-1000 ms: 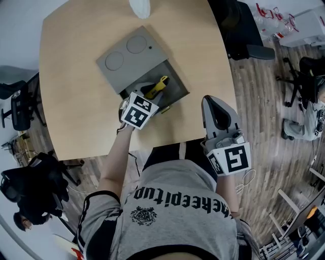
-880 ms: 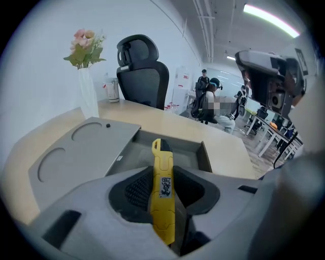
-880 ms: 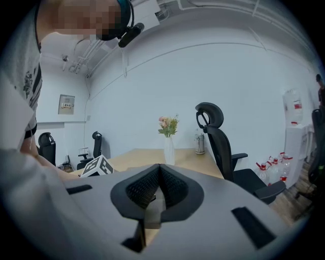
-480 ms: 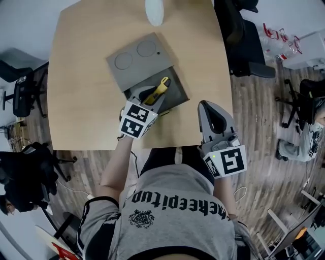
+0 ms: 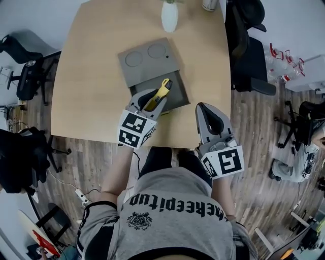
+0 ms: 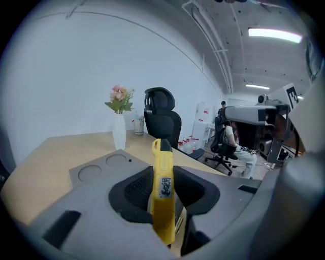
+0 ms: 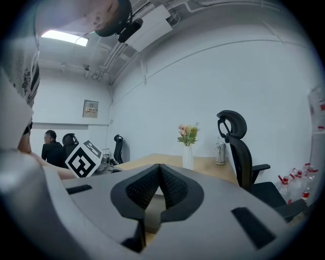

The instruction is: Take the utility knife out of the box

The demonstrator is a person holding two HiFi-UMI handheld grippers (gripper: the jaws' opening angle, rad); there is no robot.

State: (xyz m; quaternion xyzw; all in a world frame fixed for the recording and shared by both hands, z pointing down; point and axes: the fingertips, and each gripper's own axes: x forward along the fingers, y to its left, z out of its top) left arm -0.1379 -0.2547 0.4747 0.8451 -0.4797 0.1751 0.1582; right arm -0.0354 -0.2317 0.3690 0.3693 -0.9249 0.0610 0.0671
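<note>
The yellow utility knife (image 5: 161, 91) (image 6: 162, 157) is clamped between the black pads of my left gripper (image 5: 151, 100) (image 6: 163, 179), its tip pointing up and forward. It hangs above the open near end of the grey box (image 5: 151, 67) without touching it. In the left gripper view the box's lid (image 6: 99, 171), with two round recesses, lies below and beyond the knife. My right gripper (image 5: 207, 114) (image 7: 158, 175) hovers over the table's near edge, right of the box, its pads pressed together with nothing between them.
A white vase of flowers (image 5: 169, 15) (image 6: 119, 130) (image 7: 188, 154) stands at the far end of the wooden table (image 5: 91, 81). A black office chair (image 5: 246, 30) (image 6: 163, 122) sits beyond the table's right side. More chairs and bottles stand on the floor around.
My left gripper has lifted the knife up out of the box's open compartment and tilted it more level. The right gripper has risen slightly beside the box.
</note>
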